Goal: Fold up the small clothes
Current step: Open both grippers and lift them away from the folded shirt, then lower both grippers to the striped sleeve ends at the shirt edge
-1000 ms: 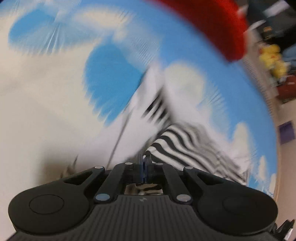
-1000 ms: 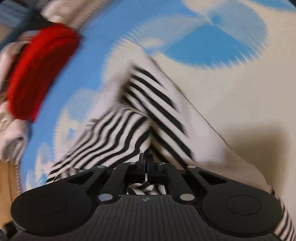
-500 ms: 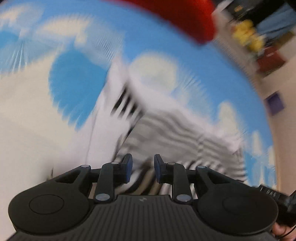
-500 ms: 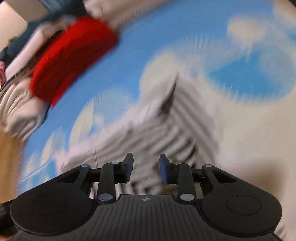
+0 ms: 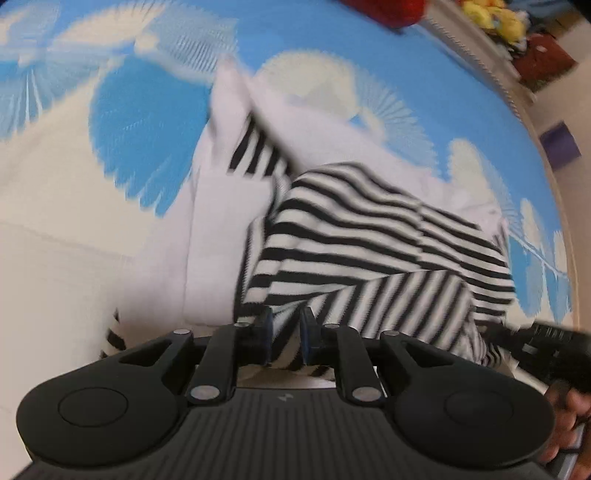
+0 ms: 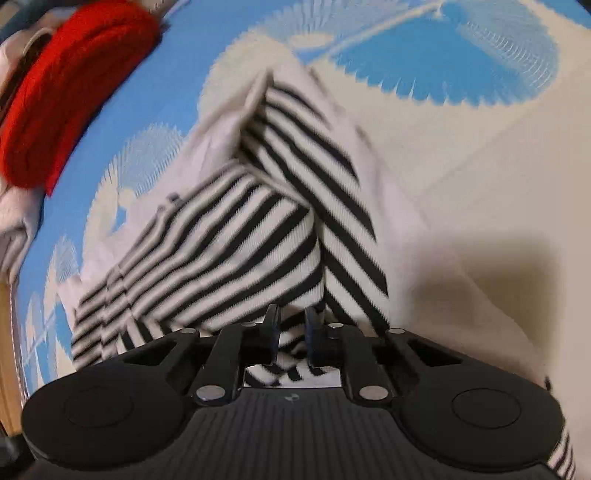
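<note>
A black-and-white striped garment (image 5: 369, 236) with white parts lies partly folded on a blue and cream patterned bed cover (image 5: 147, 122). My left gripper (image 5: 284, 325) is open with its jaws a small way apart over the garment's near edge. The garment also shows in the right wrist view (image 6: 258, 236). My right gripper (image 6: 291, 325) is open over its near edge too, with striped cloth seen between and below the jaws. Neither gripper pinches the cloth.
A red knitted garment (image 6: 70, 96) lies at the far left of the right view, next to pale clothes (image 6: 14, 221). Its edge shows in the left view (image 5: 388, 9). Yellow toys (image 5: 491, 18) and a purple box (image 5: 559, 146) lie beyond the bed's edge.
Both grippers were shut on the striped garment a second ago. Both have opened and let it go, and it now lies on the cover.
</note>
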Motion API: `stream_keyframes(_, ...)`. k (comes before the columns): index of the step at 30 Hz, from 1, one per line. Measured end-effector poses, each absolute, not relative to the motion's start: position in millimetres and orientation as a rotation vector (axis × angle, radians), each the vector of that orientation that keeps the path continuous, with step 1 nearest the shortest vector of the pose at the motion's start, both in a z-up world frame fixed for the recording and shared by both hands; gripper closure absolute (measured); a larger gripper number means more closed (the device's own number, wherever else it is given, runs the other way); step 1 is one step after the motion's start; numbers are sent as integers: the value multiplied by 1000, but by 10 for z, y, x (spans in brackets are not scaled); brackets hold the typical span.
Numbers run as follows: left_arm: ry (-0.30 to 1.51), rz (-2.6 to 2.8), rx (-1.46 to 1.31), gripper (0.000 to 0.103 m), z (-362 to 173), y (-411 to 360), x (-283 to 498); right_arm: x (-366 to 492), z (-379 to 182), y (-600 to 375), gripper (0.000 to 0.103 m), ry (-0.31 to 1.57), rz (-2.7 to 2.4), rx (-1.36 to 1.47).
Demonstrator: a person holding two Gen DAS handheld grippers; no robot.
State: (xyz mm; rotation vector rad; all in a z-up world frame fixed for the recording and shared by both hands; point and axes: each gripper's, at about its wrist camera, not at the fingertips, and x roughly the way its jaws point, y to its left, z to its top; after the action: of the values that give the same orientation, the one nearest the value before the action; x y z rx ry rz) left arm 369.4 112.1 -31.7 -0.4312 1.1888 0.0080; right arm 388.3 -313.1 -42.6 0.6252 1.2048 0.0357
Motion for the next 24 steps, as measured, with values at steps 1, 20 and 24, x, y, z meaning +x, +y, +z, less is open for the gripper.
stream_keyframes(1,1136,-13,-400,87,-153,1093,3633,3855,-314,-3141,83,1154,42,610)
stream_keyframes(20,687,-68,-166,70,1301,876,1270,1763,1685,-3978,69,506,96,388)
stream_keyframes(24,726,-37,-178,66,889,950,983,1452,1220,-4102,69,611,91,339)
